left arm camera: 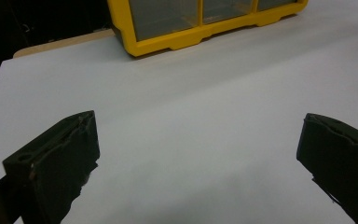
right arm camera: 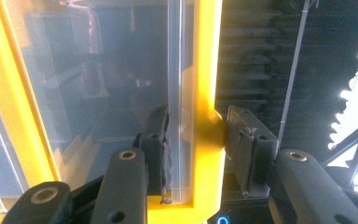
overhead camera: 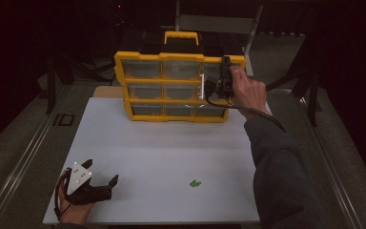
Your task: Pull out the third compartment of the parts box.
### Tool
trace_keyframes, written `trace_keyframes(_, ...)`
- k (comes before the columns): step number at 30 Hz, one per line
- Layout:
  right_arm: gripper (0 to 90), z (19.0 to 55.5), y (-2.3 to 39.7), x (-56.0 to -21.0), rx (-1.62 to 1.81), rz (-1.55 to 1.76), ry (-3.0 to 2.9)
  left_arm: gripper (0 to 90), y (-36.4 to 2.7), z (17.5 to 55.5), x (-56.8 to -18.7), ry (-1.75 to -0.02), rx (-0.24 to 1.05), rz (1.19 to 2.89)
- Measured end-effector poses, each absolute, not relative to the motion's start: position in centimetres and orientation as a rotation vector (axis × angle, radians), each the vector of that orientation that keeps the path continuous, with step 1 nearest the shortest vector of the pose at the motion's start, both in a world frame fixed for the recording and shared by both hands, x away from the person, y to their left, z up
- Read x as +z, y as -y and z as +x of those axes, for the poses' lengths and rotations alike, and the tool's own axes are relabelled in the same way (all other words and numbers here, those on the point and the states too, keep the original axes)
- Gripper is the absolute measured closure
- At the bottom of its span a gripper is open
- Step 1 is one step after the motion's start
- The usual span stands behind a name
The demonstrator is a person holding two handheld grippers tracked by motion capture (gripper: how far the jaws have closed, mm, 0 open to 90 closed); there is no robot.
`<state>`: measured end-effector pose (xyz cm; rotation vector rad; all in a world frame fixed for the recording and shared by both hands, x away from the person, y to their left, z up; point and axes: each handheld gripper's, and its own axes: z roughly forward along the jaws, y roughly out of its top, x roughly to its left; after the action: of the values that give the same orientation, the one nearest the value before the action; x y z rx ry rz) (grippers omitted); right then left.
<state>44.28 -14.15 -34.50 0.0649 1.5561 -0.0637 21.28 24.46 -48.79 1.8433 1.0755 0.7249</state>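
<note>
Now we see the right hand-held gripper (right arm camera: 196, 135) clamped on the yellow edge of the organizer box (overhead camera: 171, 86), standing upright at the far side of the white tabletop (overhead camera: 162, 157). Our left hand-held gripper (overhead camera: 101, 175) rests near the front edge, jaws apart, holding nothing.

Dim room with a dark surround; the white tabletop (overhead camera: 171, 152) is the brightest area in the high view, evenly lit from above, shadows faint. Reflections streak the clear drawer front (right arm camera: 98, 93) in the right gripper view. The near jaws appear soft and slightly blurred.
</note>
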Motion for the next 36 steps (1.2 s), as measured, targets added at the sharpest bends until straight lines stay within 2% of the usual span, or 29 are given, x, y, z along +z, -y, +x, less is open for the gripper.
trace_keyframes(11,61.2,43.8,14.3,-34.6,-0.065,0.049,-1.545,0.0,-24.5,21.3,-48.8,-1.074,0.724,1.843)
trace_keyframes(24,72.3,42.6,14.4,-34.4,-0.065,0.005,-1.617,0.0,-24.4,21.3,-48.8,-1.068,0.723,1.847)
trace_keyframes(36,72.7,42.9,14.1,-33.8,-0.083,0.011,-1.685,0.0,-24.4,21.3,-48.8,-1.068,0.724,1.847)
